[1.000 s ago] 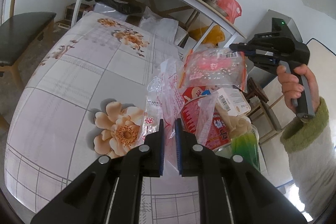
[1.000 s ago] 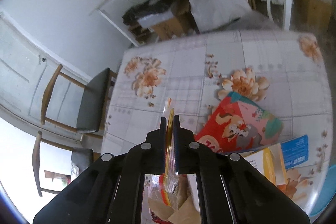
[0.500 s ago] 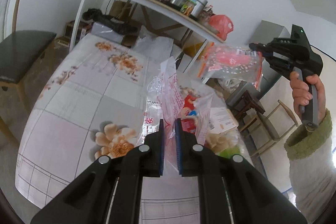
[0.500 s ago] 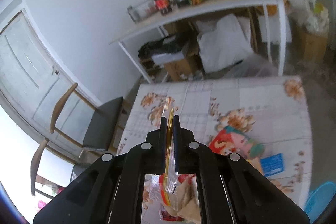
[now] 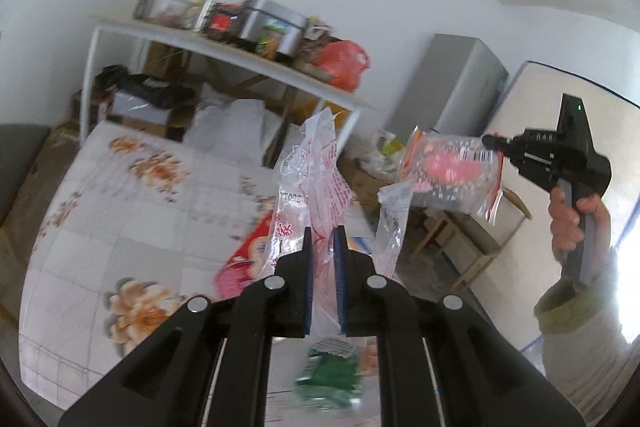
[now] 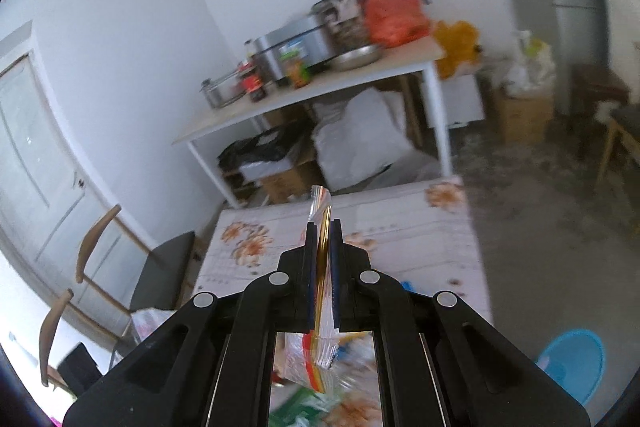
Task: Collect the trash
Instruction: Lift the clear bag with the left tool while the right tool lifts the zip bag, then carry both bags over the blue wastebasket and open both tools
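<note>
The left gripper (image 5: pixel 321 247) is clamped on a clear plastic bag (image 5: pixel 310 183) printed with red lettering, its jaws nearly together with only the thin film between them. The bag stands up above the fingertips and hangs below them, over the near part of the flowered table (image 5: pixel 120 211). Well off to the right of that table, out past its edge, the right gripper (image 5: pixel 490 143) is held up by a hand (image 5: pixel 576 223) in a green-cuffed sleeve (image 5: pixel 576 311). Its jaws are pinched tight on the top edge of a snack packet (image 5: pixel 452 171), clear with a pink patch and a barcode label, which hangs sideways in the air clear of the table. In the right wrist view the same packet (image 6: pixel 324 227) shows edge-on as a thin gold and clear strip between the closed fingers.

On the table, a red wrapper (image 5: pixel 248 255) lies just beyond the left gripper, and a blurred green wrapper (image 5: pixel 330 375) lies below it. A blue basin (image 6: pixel 572 363) sits on the floor to the right of the table. Beyond the table's far end stands a white shelf table (image 6: pixel 320 99) carrying a metal pot (image 6: pixel 292 51), jars and an orange bag (image 6: pixel 394 13).
</note>
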